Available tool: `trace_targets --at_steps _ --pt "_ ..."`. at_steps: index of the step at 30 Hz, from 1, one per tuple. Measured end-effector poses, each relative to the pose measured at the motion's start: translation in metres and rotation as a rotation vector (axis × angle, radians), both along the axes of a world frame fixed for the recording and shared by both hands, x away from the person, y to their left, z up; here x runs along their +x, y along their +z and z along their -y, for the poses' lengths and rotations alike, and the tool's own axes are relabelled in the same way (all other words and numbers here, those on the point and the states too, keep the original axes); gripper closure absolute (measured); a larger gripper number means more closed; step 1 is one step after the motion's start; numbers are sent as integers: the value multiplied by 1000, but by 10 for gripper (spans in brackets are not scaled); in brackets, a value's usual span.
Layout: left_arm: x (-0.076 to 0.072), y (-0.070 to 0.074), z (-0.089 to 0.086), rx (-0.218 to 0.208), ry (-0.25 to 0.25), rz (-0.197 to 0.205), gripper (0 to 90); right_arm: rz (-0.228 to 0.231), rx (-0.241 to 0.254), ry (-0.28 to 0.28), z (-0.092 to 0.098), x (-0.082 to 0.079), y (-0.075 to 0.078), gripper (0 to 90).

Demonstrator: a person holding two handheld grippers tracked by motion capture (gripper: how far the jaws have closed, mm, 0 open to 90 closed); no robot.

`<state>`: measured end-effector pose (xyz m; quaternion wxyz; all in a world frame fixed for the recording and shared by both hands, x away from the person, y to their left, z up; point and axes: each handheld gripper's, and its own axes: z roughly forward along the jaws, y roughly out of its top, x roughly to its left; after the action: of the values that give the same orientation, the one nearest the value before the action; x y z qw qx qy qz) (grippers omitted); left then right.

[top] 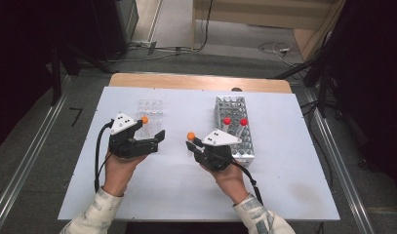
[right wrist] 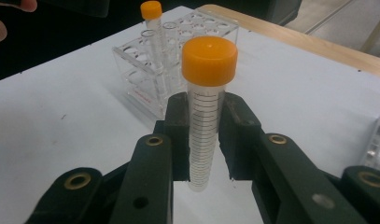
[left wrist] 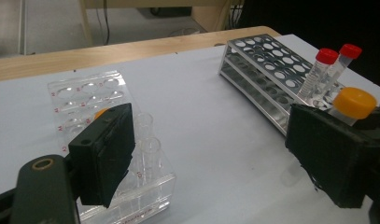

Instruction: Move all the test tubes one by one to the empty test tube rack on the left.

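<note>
Orange-capped tube (right wrist: 207, 112) stands upright between the two black jaws of the right hand-held gripper (right wrist: 207, 140), which pinch its clear, ruled body just under the cap; the tube's lower end hangs clear of the white tabletop (top: 176, 195). In the high view this tube's cap (top: 190, 136) sits near the middle of the tabletop, at the left tip of the right hand-held gripper (top: 192, 145), between the two racks. The left hand-held gripper (top: 156, 138) lies to the left of it, just beside the near end of the clear plastic rack (top: 149, 108), with its jaws spread wide and nothing between the pads; in the left gripper view one pad hangs in front of the clear plastic rack (left wrist: 145, 196) and the other stands far off at the right, with bare tabletop between them. A second orange-capped tube (right wrist: 152, 28) stands upright in a hole of the clear plastic rack, on its near right side in the high view (top: 145, 120). On the right half of the tabletop lies a metal rack (top: 232, 109) with many round holes, its long side running from near to far. Two red-capped tubes (top: 235, 122) stand in it side by side, toward its near end, leaning a little. Both hands (top: 119, 171) hold the grippers from the near edge, and a cable (top: 97, 156) trails from the left one.
</note>
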<state>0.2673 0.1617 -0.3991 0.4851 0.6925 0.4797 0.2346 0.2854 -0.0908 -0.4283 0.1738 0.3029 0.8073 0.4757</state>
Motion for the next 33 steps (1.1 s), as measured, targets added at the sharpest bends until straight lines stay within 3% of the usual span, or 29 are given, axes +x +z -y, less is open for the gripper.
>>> trace_targets --at_steps 11,17,23,33 --pt "-2 -1 9 4 -35 -7 166 -28 -20 12 -21 6 -12 721" --pt "-3 -3 14 9 -84 -16 221 -36 -17 30 -32 7 -15 720" --pt "-3 -5 18 1 -149 -30 405 -34 -12 53 -43 4 -14 720" --pt "-1 -11 20 -14 -192 -63 691 -17 -9 79 -52 -1 -10 720"
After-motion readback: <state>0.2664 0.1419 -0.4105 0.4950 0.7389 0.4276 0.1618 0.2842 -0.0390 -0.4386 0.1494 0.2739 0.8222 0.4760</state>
